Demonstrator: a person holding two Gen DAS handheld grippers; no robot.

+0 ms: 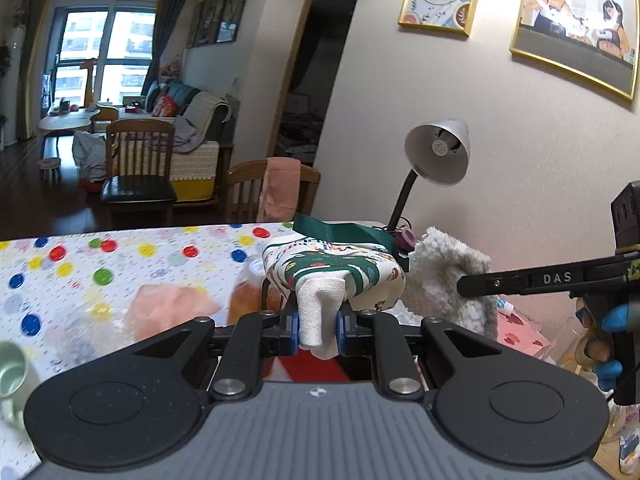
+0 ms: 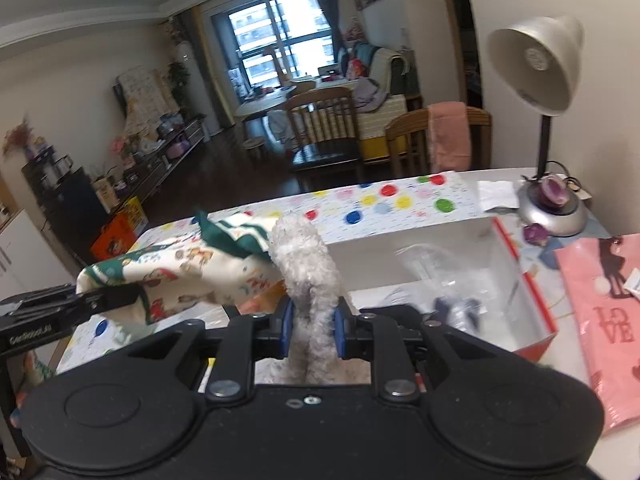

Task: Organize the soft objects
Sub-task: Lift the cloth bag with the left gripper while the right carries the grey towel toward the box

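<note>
My left gripper [image 1: 318, 330] is shut on a printed canvas bag [image 1: 340, 270] with green straps, held above the table. The bag also shows in the right wrist view [image 2: 180, 276], left of centre. My right gripper [image 2: 312, 330] is shut on a fluffy grey-white cloth [image 2: 308, 268] and holds it up above an open white box [image 2: 440, 280] with red edges. In the left wrist view the fluffy cloth [image 1: 448, 276] hangs just right of the bag, pinched by the right gripper's black fingers [image 1: 520, 282].
The table has a polka-dot cover [image 1: 120, 264]. On it are a pink cloth [image 1: 168, 308], an orange jar [image 1: 248, 296], a green mug [image 1: 12, 380], a silver desk lamp [image 2: 536, 64] and a pink "LOVE" bag [image 2: 604, 320]. Wooden chairs [image 2: 440, 140] stand beyond the far edge.
</note>
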